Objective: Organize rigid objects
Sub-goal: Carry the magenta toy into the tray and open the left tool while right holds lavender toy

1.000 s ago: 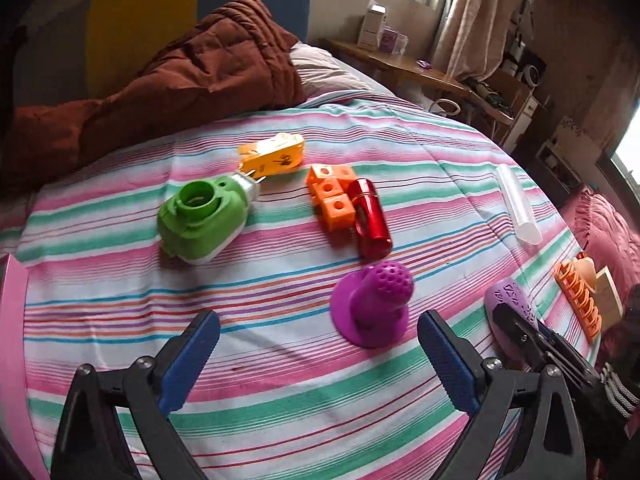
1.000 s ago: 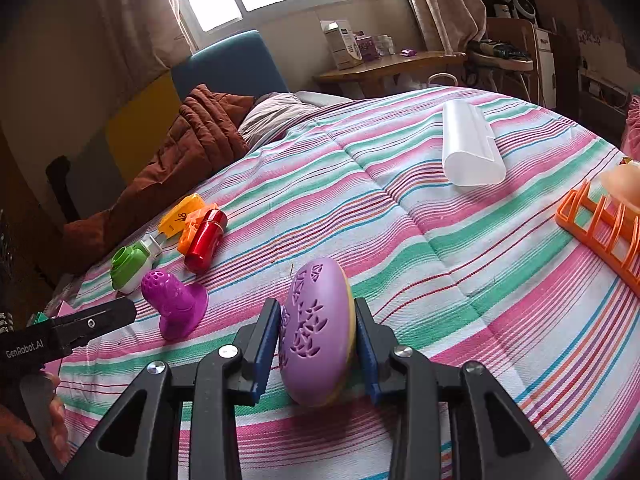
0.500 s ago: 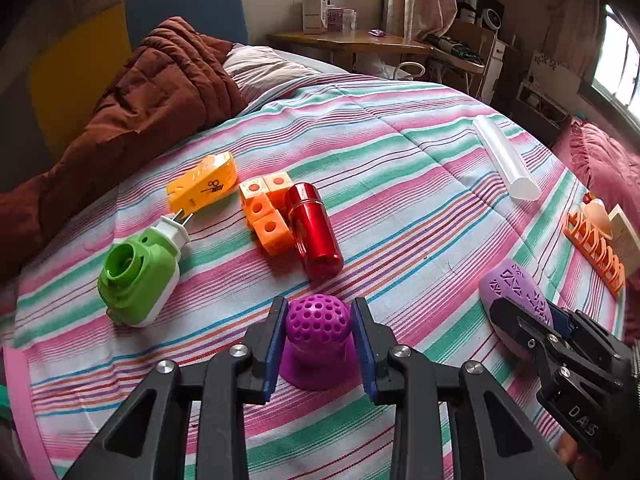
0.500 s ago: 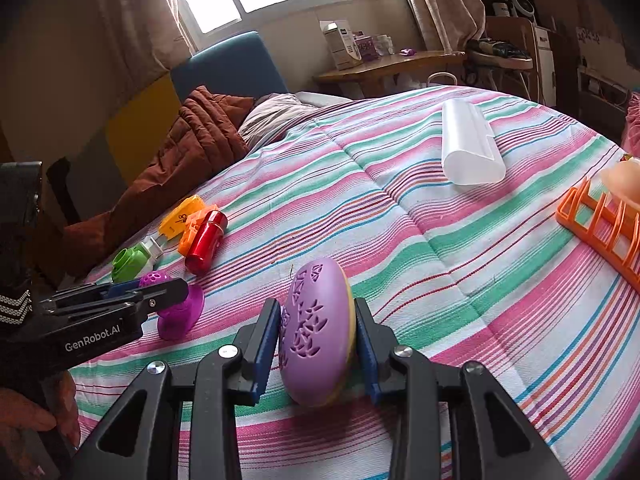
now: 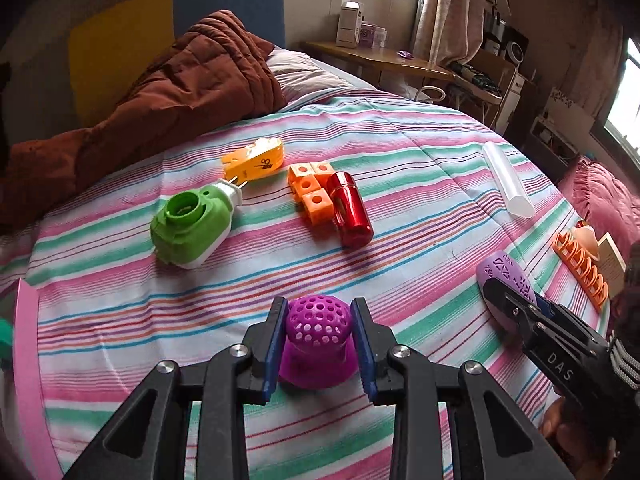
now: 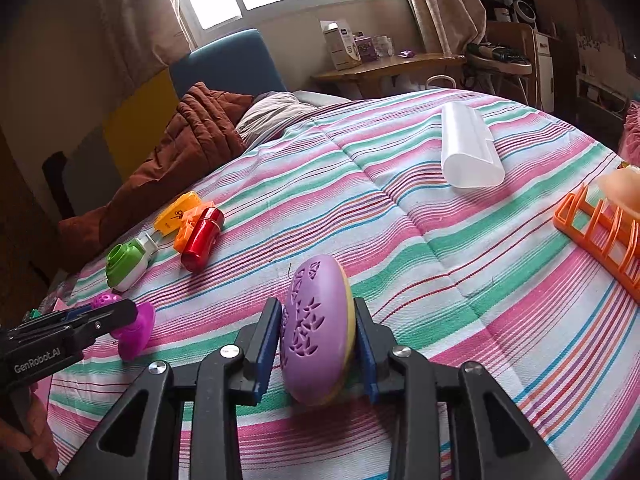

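Purple perforated dome (image 5: 318, 322) is pinched by the left gripper (image 5: 319, 342); the lilac oval case (image 6: 316, 332), clamped in the right gripper (image 6: 316, 350), is fully seen only from the right wrist.

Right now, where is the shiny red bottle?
The red bottle lies on its side on the striped blanket, mid-frame in the left wrist view. It is right beside the orange blocks, with the green plug-in thing further left.

"GenRobot.AI" on the left tool (image 6: 110, 314); "DAS" on the right tool (image 5: 508, 300).

Two purple toys (image 5: 318, 336) (image 6: 316, 332), one green plug-in (image 5: 188, 228), one red cylinder (image 5: 350, 216), one white tube (image 6: 470, 148), one orange rack (image 6: 600, 232).
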The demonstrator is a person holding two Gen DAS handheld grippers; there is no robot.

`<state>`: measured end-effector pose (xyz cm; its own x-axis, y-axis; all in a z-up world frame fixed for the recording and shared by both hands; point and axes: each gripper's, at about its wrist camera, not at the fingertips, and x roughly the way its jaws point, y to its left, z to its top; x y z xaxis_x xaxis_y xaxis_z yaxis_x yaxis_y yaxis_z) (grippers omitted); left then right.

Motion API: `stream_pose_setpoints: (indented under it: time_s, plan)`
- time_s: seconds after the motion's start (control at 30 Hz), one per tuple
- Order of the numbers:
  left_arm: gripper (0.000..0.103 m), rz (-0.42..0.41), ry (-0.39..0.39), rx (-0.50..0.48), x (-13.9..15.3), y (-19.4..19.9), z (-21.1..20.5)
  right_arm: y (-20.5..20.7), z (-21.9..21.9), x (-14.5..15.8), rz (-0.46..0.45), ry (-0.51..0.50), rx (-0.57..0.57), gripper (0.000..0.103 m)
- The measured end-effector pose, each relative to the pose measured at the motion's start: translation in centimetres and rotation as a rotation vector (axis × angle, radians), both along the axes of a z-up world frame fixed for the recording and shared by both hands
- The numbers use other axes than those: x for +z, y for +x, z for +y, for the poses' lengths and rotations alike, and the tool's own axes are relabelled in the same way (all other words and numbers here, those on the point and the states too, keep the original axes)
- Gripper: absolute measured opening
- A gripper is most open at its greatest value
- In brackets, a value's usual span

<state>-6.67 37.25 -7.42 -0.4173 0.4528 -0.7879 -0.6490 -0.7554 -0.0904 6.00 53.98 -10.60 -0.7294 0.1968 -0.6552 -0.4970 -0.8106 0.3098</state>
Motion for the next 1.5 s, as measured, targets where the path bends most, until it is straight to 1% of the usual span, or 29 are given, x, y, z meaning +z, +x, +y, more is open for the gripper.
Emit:
stream_pose_setpoints:
  time_s: [0.1,0.3,0.43,0.63,0.73,0.83,0.93,1.0,1.17,1.37,1.5]
  plan:
    - [0.032,-0.023,0.017,0.013,0.1,0.8,-1.5,0.0,0.0,0.0,-0.002,0.004,0.000,0.035]
    - [0.032,-0.004,0.062,0.016,1.9,2.6,-4.5,-0.1,-0.4,0.2,-0.011,0.032,-0.003,0.034]
    - [0.032,0.008,0.090,0.036,3.2,3.2,-6.9,0.0,-0.5,0.4,-0.002,0.041,0.002,0.032]
    - [0.032,0.016,0.133,0.117,4.8,2.9,-12.0,-0.2,-0.8,0.5,-0.005,0.050,0.016,0.032]
    - [0.032,0.023,0.157,0.173,5.5,2.4,-15.2,-0.3,-0.9,0.5,-0.008,0.056,0.021,0.032]
    - [0.032,0.034,0.165,0.239,5.9,1.6,-18.5,-0.4,-1.3,0.7,-0.013,0.074,0.032,0.032]
    - [0.032,0.050,0.151,0.304,5.7,0.6,-21.7,-0.7,-1.8,0.8,-0.024,0.097,0.048,0.032]
    - [0.032,0.046,0.146,0.348,5.2,-0.2,-23.7,-0.9,-2.1,0.8,-0.037,0.108,0.059,0.032]
    - [0.032,0.035,0.097,0.442,3.7,-2.5,-27.7,-1.3,-2.3,0.9,-0.064,0.121,0.066,0.032]
    - [0.032,-0.001,0.023,0.494,2.1,-6.1,-29.8,-1.8,-3.1,1.4,-0.095,0.156,0.089,0.032]
    - [0.032,-0.015,0.011,0.522,1.4,-7.6,-30.6,-1.8,-3.8,1.8,-0.099,0.163,0.106,0.032]
